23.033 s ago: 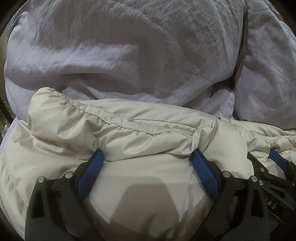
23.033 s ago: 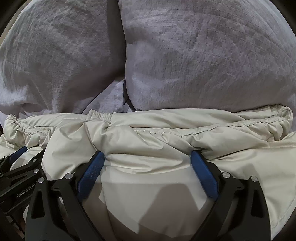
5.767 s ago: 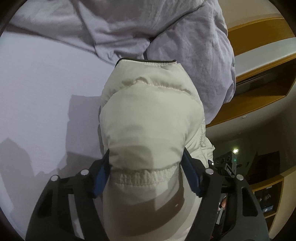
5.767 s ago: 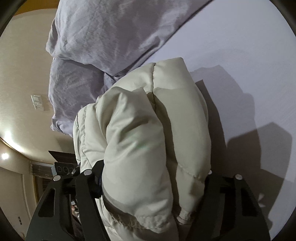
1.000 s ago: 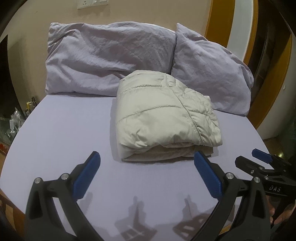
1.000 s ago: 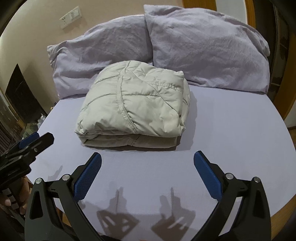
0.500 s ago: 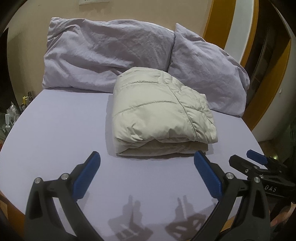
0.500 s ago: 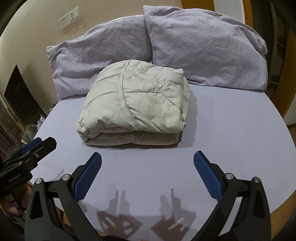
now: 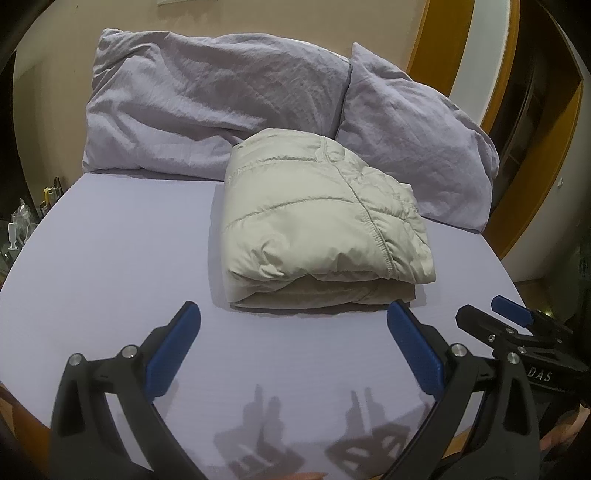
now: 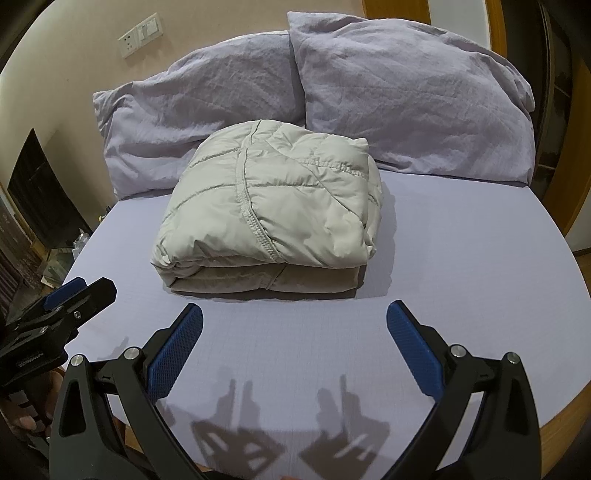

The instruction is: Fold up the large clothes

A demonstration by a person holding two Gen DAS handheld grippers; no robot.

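1. Left wrist view: the left gripper (image 9: 293, 345) hangs over the near part of the bed (image 9: 110, 266), jaws spread wide and holding nothing. Dead ahead sits the cream puffer jacket (image 9: 317, 225), folded into a compact, squarish bundle on the lilac sheet, its far edge up against the two pillows (image 9: 207, 99). At the right edge the right gripper (image 9: 495, 314) pokes in, and its black body carries white lettering that reads "DAS".

2. Right wrist view: the right gripper (image 10: 295, 345) is likewise spread wide and empty, well short of the jacket (image 10: 273, 214). The layers stack neatly, stitched seam on top, with nothing trailing that I can see. The left gripper (image 10: 79, 291) shows at the left edge; its small print is too blurred to read. A wall socket plate (image 10: 142, 29) sits above the pillows (image 10: 402, 85).

3. My read: the folding looks finished, with both tools off the fabric. Next probably calls for no more than a tidy press on the puffy top, or fetching another garment.
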